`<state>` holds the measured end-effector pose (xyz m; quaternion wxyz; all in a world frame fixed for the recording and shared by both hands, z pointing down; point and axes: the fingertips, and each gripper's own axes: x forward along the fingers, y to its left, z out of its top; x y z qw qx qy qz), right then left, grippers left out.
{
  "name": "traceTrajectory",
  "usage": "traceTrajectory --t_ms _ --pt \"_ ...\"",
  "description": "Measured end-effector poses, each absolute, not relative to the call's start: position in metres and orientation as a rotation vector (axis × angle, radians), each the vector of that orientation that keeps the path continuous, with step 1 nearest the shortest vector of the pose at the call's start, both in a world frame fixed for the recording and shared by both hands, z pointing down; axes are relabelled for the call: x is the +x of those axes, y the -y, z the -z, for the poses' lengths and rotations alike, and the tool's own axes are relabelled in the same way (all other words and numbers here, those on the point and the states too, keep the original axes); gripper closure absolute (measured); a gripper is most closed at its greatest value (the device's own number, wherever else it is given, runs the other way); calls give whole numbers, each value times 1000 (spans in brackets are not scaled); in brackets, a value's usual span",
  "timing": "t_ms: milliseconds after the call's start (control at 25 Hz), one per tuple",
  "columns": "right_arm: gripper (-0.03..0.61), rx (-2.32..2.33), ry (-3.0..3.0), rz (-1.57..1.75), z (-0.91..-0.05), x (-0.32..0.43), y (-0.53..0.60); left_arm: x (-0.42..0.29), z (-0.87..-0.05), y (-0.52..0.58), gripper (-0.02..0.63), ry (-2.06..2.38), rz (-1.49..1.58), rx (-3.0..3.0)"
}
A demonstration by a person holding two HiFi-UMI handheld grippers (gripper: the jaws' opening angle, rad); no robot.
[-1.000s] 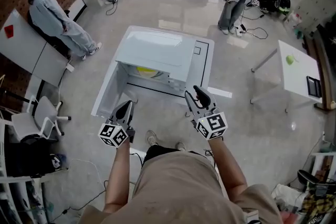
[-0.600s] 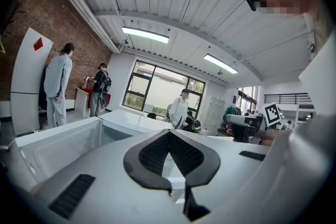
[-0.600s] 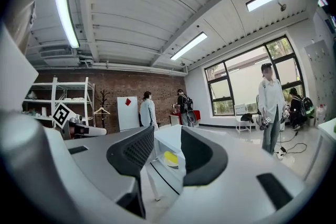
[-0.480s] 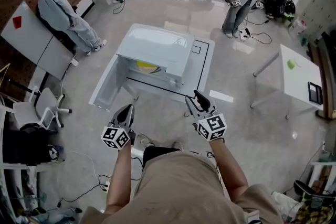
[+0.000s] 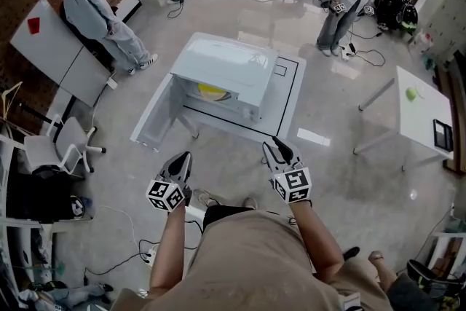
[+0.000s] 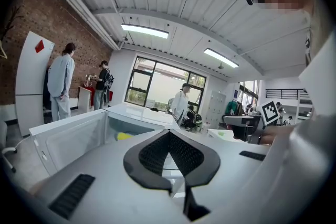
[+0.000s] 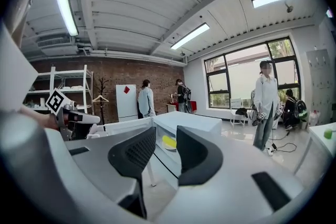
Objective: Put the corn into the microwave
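Several people (image 5: 91,4) stand far across the shiny floor (image 5: 364,178). The white table (image 5: 287,109) holds the open microwave (image 5: 229,65). The left gripper (image 5: 182,158) is closed and empty. The right gripper (image 5: 277,147) is empty, its jaws apart but just closing a bit.

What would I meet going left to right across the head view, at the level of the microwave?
office chair → open microwave door → microwave → white table

The yellow corn (image 5: 212,91) lies inside the white microwave (image 5: 227,65), whose door (image 5: 156,119) stands swung open.
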<state>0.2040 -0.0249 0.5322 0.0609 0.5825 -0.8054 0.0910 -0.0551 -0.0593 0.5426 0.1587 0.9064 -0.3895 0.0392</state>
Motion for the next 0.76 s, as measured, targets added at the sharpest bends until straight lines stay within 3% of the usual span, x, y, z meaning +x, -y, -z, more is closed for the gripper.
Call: traceTrajectory --t_ms 760 --pt "477 1690 2508 -350 -537 198 12 -55 -531 49 607 1108 -69 2594"
